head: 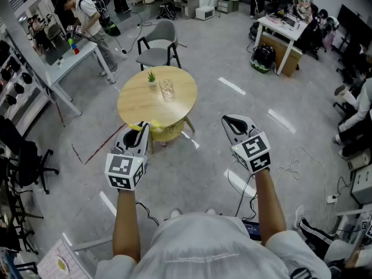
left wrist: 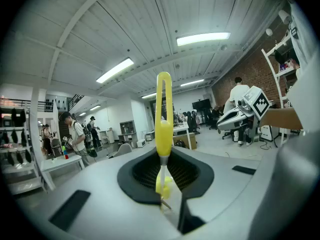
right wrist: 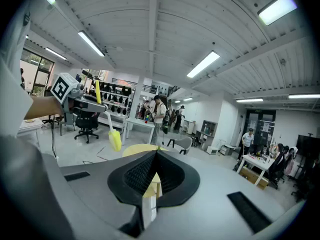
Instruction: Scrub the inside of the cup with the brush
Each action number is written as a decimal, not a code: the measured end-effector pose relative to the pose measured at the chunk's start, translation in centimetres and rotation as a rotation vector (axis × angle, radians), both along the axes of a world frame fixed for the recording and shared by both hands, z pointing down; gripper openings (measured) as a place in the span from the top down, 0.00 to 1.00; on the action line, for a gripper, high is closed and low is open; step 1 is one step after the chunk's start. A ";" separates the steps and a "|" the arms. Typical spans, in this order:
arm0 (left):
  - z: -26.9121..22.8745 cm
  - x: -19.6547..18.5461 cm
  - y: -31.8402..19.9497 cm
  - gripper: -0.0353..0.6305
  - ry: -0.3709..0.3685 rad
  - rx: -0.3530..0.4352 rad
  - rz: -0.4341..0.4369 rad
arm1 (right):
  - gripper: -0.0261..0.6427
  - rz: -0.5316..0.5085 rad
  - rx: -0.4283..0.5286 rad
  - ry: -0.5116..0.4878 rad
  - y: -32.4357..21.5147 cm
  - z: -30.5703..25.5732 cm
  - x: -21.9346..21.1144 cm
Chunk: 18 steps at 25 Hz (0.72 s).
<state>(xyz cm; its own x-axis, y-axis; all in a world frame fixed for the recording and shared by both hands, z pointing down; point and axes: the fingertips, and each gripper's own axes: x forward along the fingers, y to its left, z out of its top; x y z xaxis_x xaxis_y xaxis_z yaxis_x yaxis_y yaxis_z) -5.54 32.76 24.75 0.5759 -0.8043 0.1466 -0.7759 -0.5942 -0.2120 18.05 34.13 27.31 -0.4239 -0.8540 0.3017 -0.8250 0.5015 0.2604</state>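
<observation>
Both tools held short of the table, brush in my left.
My left tool (head: 140, 130) clamps the yellow brush (left wrist: 163, 126), its looped handle sticking out past the jaws. My right tool (head: 233, 122) is closed on nothing. Ahead, well apart from both, the clear cup (head: 167, 89) stands upright on the round table (head: 135, 106), near a small plant (head: 151, 76).

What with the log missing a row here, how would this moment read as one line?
left gripper: shut on yellow loop-handled brush | right gripper: shut, empty | clear glass cup: on round wooden table, untouched
</observation>
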 end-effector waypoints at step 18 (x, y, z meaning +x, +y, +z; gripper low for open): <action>3.0 1.9 -6.4 0.87 -0.011 -0.042 -0.069 | 0.92 -0.054 -0.090 -0.113 -7.5 3.5 3.4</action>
<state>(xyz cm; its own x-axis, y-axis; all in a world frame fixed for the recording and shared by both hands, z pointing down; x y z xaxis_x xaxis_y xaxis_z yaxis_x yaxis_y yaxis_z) -3.61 26.32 27.70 0.5172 -0.8351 0.1875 -0.8131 -0.5478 -0.1969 21.44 26.63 30.80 -0.5039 -0.8007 0.3240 -0.8179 0.5629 0.1189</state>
